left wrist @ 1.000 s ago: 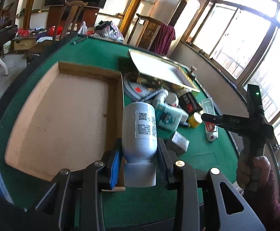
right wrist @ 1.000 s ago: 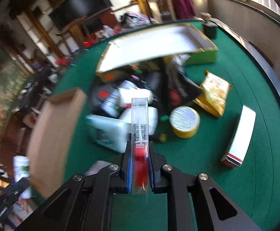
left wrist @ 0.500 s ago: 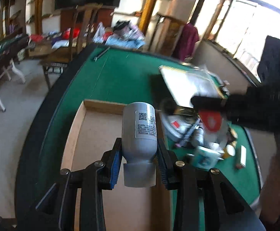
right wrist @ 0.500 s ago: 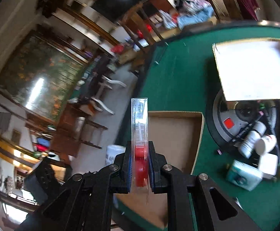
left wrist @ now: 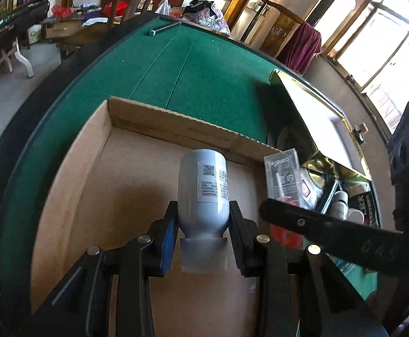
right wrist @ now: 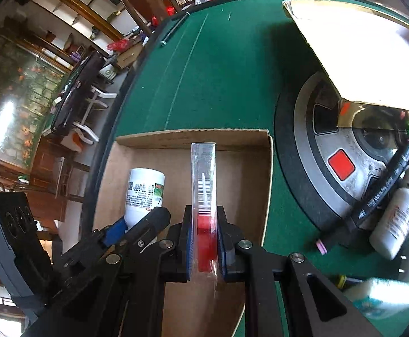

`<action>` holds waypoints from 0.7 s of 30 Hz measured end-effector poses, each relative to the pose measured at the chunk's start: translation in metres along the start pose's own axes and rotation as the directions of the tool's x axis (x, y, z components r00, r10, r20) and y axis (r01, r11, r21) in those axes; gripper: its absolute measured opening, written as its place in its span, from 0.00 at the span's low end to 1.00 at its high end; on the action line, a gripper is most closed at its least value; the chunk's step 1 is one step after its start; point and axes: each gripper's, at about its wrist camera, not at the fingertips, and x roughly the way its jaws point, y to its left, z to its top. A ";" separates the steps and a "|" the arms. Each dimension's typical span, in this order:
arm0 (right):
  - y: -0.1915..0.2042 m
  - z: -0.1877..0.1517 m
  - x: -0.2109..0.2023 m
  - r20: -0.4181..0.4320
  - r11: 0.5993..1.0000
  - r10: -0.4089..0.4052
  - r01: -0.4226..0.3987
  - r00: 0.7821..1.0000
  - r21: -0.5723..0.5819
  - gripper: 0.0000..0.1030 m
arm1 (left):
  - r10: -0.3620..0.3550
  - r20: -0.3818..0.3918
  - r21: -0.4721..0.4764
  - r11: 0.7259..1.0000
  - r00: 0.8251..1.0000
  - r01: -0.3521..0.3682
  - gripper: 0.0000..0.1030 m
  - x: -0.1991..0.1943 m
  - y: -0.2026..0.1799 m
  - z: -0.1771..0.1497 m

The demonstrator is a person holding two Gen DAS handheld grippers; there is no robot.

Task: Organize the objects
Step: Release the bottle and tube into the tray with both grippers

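Over the last second both loads came off the cluttered right of the tabletop (left wrist: 204,64) and now hung above the empty cardboard tray (left wrist: 137,185), so I judged release next. My left claw (left wrist: 203,234) gripped the white bottle (left wrist: 203,193) near its cap, long axis pointing away toward the far wall. My right claw (right wrist: 203,241) pinched the clear slim box (right wrist: 203,185) edge-on, pointing likewise.

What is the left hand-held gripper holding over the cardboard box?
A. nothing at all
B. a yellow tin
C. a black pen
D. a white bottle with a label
D. The left hand-held gripper is closed on a white bottle with a printed label, gripped near its cap end, above the floor of the open cardboard box.
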 end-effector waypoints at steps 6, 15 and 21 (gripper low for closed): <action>-0.008 0.004 -0.014 0.074 0.999 -0.052 0.052 0.996 -0.004 0.21 | -0.050 0.067 -0.046 0.998 0.997 0.053 0.53 -0.005 0.006 0.011; -0.004 -0.014 -0.157 0.292 0.973 -0.149 0.193 0.945 -0.126 0.74 | -0.008 0.191 -0.003 1.000 0.982 0.009 0.67 -0.084 -0.032 -0.016; 0.009 -0.037 -0.308 0.501 0.864 -0.349 0.479 0.792 -0.154 0.82 | -0.124 0.245 0.135 0.987 0.962 0.092 0.75 -0.160 -0.111 -0.041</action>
